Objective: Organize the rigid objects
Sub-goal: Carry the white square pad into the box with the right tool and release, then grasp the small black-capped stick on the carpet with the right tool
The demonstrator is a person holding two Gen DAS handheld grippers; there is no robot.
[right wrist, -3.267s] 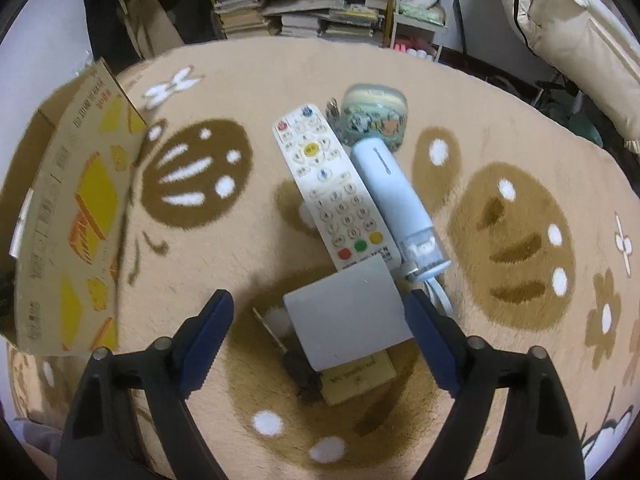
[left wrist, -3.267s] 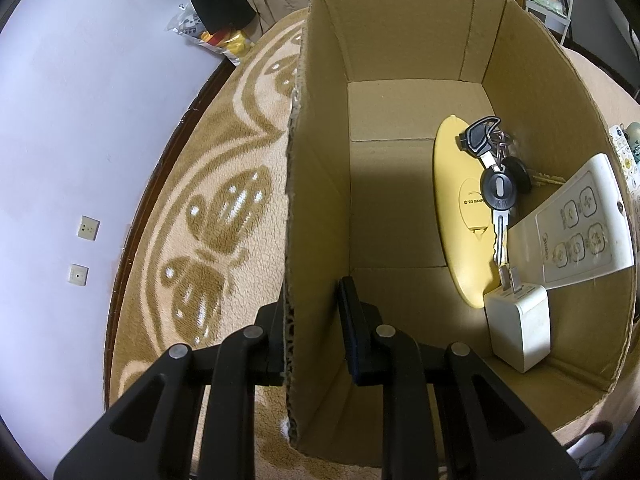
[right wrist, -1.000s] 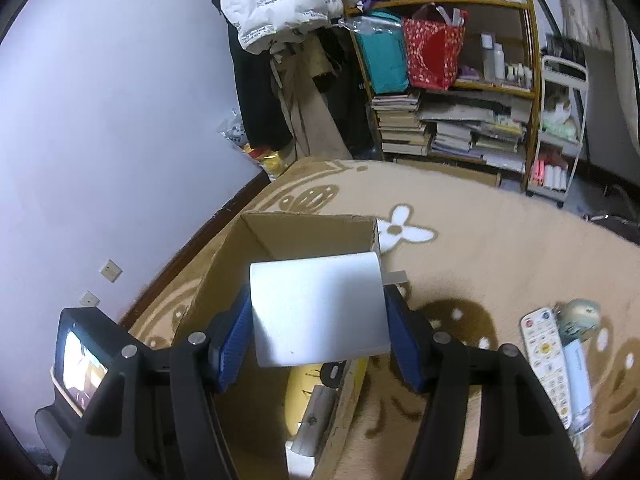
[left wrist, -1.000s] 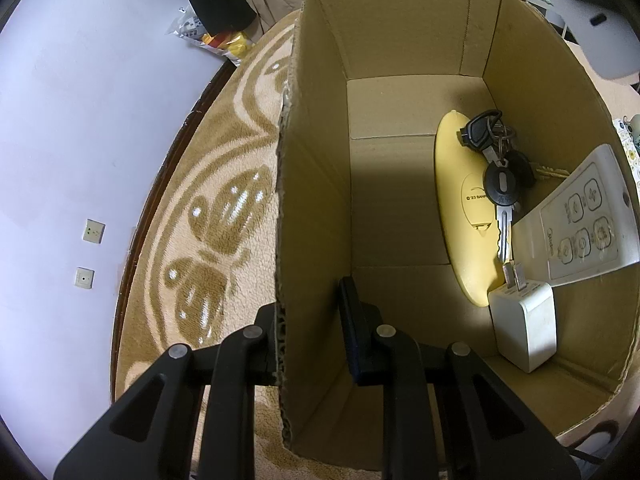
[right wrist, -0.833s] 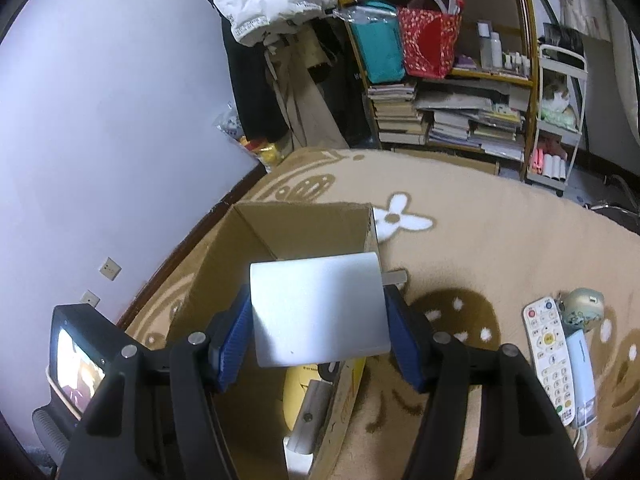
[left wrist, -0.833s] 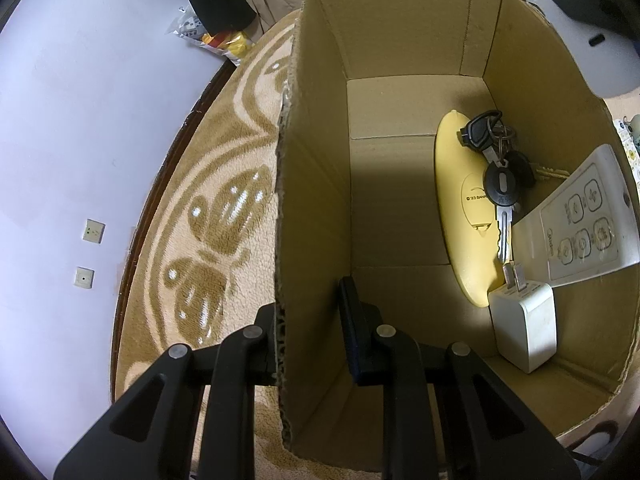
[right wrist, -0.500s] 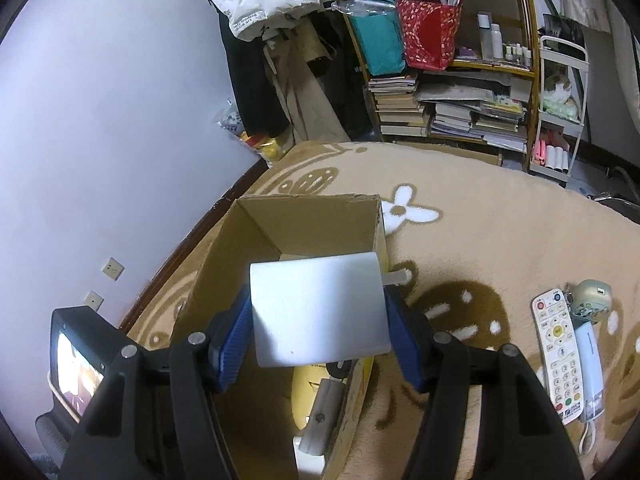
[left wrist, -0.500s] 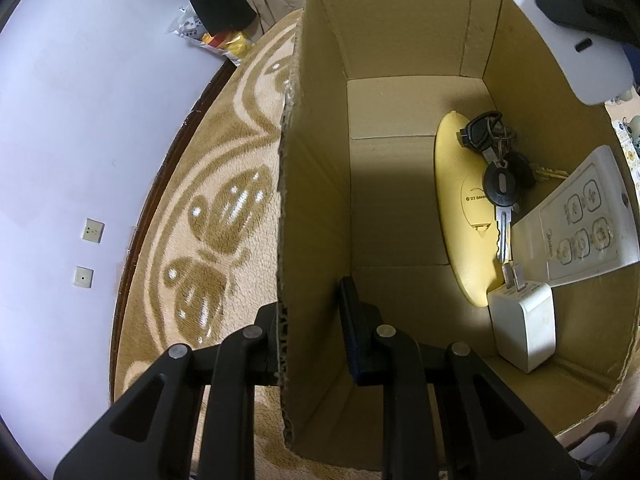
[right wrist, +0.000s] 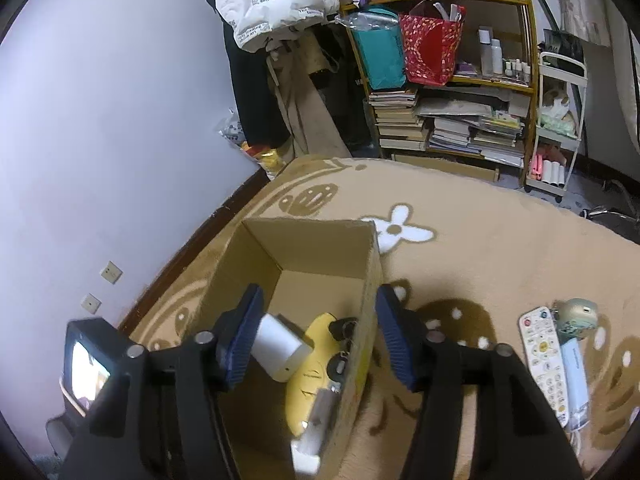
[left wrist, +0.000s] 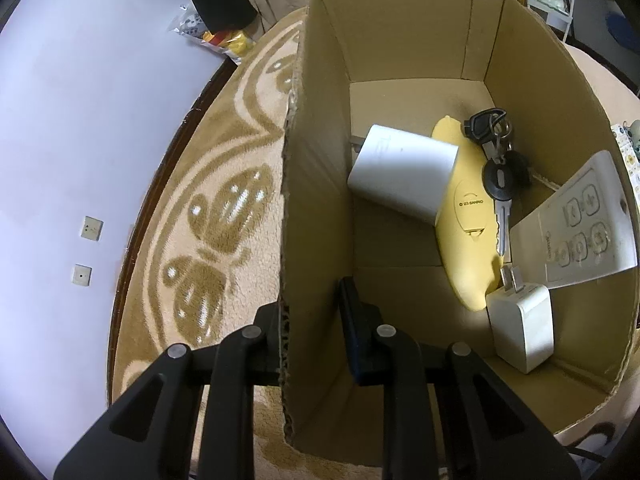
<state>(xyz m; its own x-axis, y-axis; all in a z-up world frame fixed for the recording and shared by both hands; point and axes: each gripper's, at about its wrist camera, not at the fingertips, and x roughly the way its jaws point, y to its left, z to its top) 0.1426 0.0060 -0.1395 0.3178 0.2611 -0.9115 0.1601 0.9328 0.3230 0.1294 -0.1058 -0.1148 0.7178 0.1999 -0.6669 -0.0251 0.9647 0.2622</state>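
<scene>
Cardboard box sits on the patterned rug, its near wall pinched by the left tool, whose outer finger is mostly hidden behind the cardboard. Inside, a white block lies tilted against a yellow oval case, beside keys, a grey remote and a charger. The right tool hangs spread wide above the box, holding nothing; its left finger partly covers the block.

charger inside box

A lilac wall meets a patterned beige rug beside a cluttered bookshelf.
</scene>
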